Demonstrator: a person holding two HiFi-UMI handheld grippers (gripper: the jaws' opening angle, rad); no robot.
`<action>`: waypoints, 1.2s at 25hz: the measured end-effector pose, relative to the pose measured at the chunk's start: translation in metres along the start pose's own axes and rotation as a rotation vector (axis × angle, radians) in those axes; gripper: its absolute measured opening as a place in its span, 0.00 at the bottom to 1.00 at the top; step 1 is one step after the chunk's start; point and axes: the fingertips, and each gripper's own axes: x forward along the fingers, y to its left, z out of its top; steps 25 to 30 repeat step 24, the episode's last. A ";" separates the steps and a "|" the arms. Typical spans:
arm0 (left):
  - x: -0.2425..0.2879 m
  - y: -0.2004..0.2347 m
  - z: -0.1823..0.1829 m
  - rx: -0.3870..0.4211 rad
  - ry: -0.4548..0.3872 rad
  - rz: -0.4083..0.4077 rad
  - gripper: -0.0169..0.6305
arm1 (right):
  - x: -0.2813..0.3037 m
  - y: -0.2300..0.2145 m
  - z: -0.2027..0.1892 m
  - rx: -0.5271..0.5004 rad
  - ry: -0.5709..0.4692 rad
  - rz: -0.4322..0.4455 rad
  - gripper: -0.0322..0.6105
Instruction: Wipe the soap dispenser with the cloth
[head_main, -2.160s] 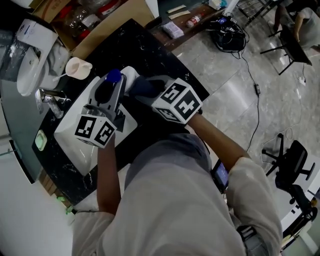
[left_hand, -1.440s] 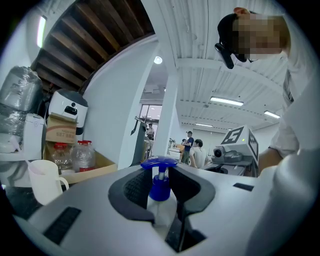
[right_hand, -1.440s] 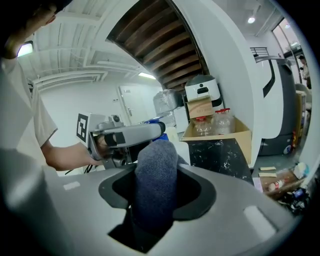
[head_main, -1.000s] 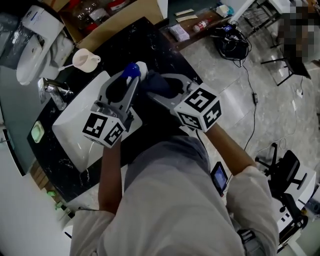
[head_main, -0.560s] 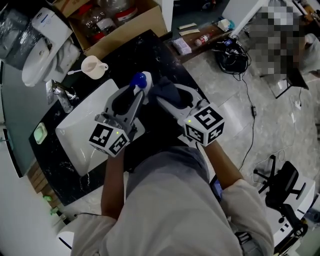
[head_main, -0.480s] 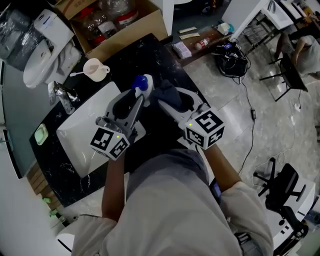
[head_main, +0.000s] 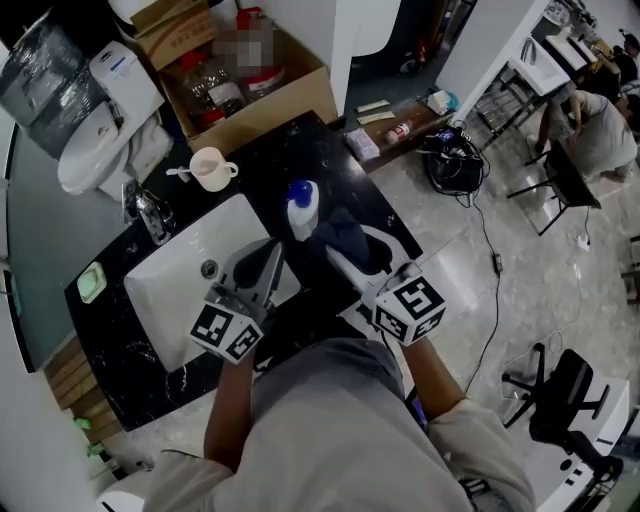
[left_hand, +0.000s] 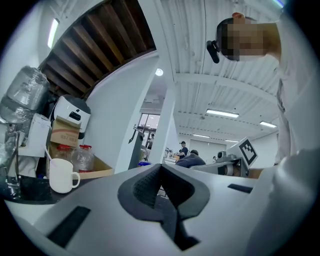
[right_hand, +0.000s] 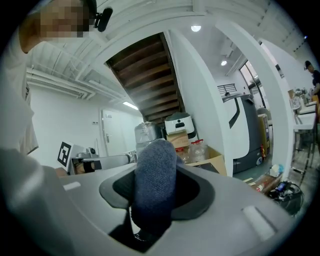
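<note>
The soap dispenser (head_main: 300, 209), white with a blue top, stands upright and alone on the black counter (head_main: 255, 150) beside the sink. My left gripper (head_main: 274, 252) sits just short of it over the sink's rim. Its jaws have just been closing and now meet with nothing between them, as the left gripper view (left_hand: 160, 172) shows. My right gripper (head_main: 338, 242) is shut on a dark blue cloth (head_main: 340, 226), just right of the dispenser and apart from it. In the right gripper view the cloth (right_hand: 155, 175) bulges up between the pads.
A white sink (head_main: 180, 290) with a faucet (head_main: 150, 212) lies left of the dispenser. Behind it stand a cup (head_main: 210, 168) and a cardboard box (head_main: 300, 95) of jars. A green soap dish (head_main: 91, 282) is at far left. Cables (head_main: 450, 150) lie on the floor to the right.
The left gripper has come off the dispenser, drawn back toward me and shut empty. The dispenser now stands free. The right gripper has pulled back with the cloth.
</note>
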 end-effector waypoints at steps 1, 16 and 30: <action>-0.003 -0.003 0.003 0.003 -0.004 -0.005 0.04 | -0.003 0.003 0.002 -0.001 -0.006 -0.009 0.30; -0.039 -0.055 0.019 -0.026 -0.014 -0.095 0.04 | -0.061 0.059 0.020 -0.008 -0.072 -0.082 0.30; -0.067 -0.074 0.014 -0.042 -0.009 -0.120 0.04 | -0.079 0.098 0.006 0.002 -0.078 -0.080 0.30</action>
